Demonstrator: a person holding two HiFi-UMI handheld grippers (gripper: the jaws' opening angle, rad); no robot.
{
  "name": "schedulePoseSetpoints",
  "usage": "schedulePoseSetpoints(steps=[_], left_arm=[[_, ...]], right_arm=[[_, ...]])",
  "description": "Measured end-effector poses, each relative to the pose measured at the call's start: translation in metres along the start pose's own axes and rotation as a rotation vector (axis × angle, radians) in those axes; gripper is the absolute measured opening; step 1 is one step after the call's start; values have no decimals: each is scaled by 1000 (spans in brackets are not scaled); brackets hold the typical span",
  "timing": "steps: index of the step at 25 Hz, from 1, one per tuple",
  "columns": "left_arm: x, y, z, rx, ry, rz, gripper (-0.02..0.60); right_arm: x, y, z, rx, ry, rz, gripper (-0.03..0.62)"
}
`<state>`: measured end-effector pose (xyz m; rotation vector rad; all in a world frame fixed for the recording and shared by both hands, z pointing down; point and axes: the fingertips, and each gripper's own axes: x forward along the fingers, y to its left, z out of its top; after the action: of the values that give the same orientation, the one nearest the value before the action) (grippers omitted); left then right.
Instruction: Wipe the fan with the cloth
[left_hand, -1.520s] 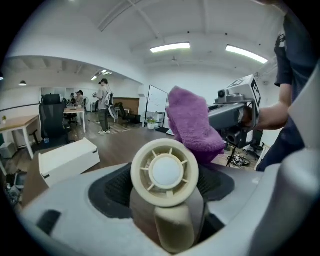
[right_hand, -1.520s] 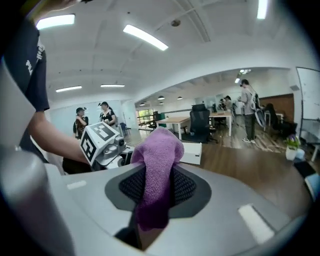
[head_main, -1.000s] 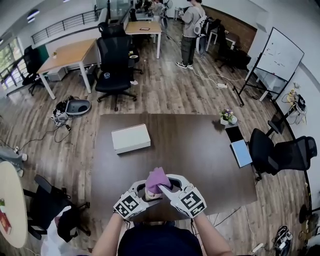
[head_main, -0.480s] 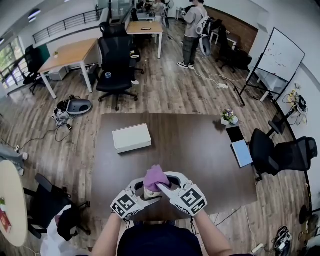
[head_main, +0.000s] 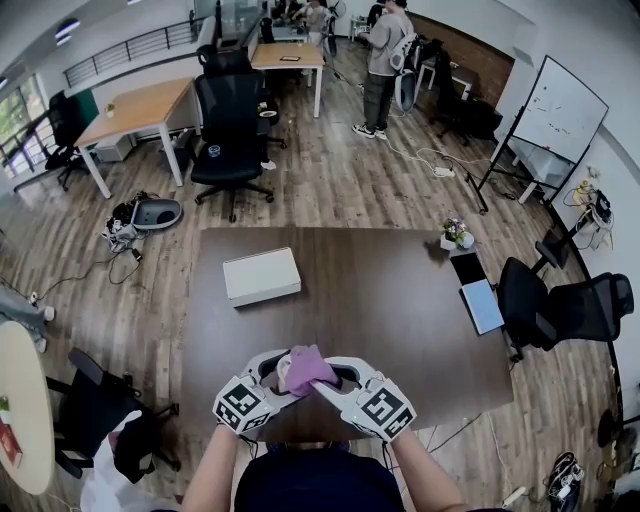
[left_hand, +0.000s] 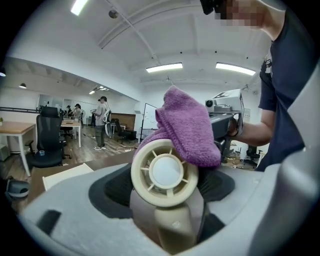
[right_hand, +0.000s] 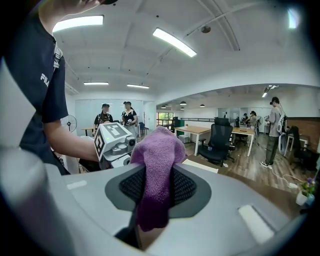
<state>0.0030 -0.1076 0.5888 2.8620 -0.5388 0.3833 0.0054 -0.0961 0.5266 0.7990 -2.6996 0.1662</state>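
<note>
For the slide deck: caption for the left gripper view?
Left gripper holds beige fan; purple cloth lies over its upper rim.

Over the table's (head_main: 400, 300) near edge the cloth (head_main: 308, 366) lies on the fan (left_hand: 165, 172), between left gripper (head_main: 268, 375) and right gripper (head_main: 335, 378); a box (head_main: 262, 276) sits behind, leftward; a plant (head_main: 456, 234) stands far right.

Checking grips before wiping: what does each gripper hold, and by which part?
The left gripper holds the fan by its stem, below the round head; the right gripper pinches the cloth by its lower end.
</note>
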Motion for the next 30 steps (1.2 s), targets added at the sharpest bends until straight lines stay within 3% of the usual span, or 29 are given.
schedulePoseSetpoints(steps=[10,15,20,30], left_arm=[[1,-27,21,66,-17,-77,377],[-11,-29,43,20,-113,-95,377],[-27,-16,68,-24,-212,-46,377],[-48,-1,80,-31,-248,22,377]], right_arm=[[4,-31,15,25,-37,-50,115],[7,-45,16,88,-59,-72,115],[13,-41,14,121,-72,-57,115],[33,-16,9,128,-77,-11,115]])
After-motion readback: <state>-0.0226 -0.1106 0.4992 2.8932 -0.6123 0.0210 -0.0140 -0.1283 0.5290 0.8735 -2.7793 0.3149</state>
